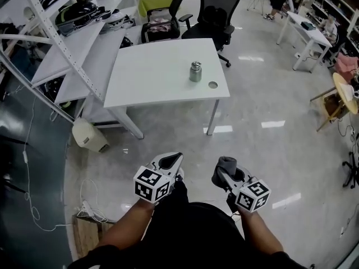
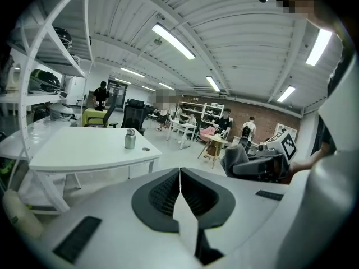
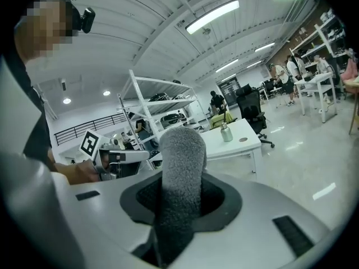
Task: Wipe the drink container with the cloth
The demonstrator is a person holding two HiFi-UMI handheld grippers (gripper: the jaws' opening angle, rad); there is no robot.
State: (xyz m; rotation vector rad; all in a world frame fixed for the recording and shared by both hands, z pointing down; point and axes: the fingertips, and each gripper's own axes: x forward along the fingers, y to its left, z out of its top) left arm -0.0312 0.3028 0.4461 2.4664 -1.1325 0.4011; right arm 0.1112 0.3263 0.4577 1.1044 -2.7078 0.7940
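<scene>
Left tongs [image 2: 179, 178]: jaws fully together, with the ribbed dark pads meeting along one thin seam and nothing between them. Right tongs [image 3: 180, 198]: jaws clamped on a grey fleecy cloth [image 3: 180, 150] bunched into a thick roll. The roll stands up out of the pads and projects past the tips, and more of it continues down between the jaws toward the camera.

Both tongs sit side by side at the lower edge of the head view, near each other but apart. Each carries its cube with square markers [image 1: 151, 185] behind the jaws. Both point forward and slightly downward over the pale polished floor [image 1: 263, 144].

Silver metal drink container with a narrower cap [image 1: 195, 72]: upright on the white rectangular worktop [image 1: 151, 77], well ahead of both tongs, with open floor between. In the head view it lies ahead on a line running between the two tongs. In the left gripper view it sits ahead and left of the jaw seam. In the right gripper view it sits ahead and right of the cloth roll.

Small round grey disc or opening [image 1: 212, 85]: on the worktop just beside the container, on the side nearer the right tongs.

Black office chairs [image 1: 216, 15]: beyond the worktop, farther from the tongs than the container.

White metal shelving rack [image 1: 56, 32]: ahead and to the left of the left tongs
</scene>
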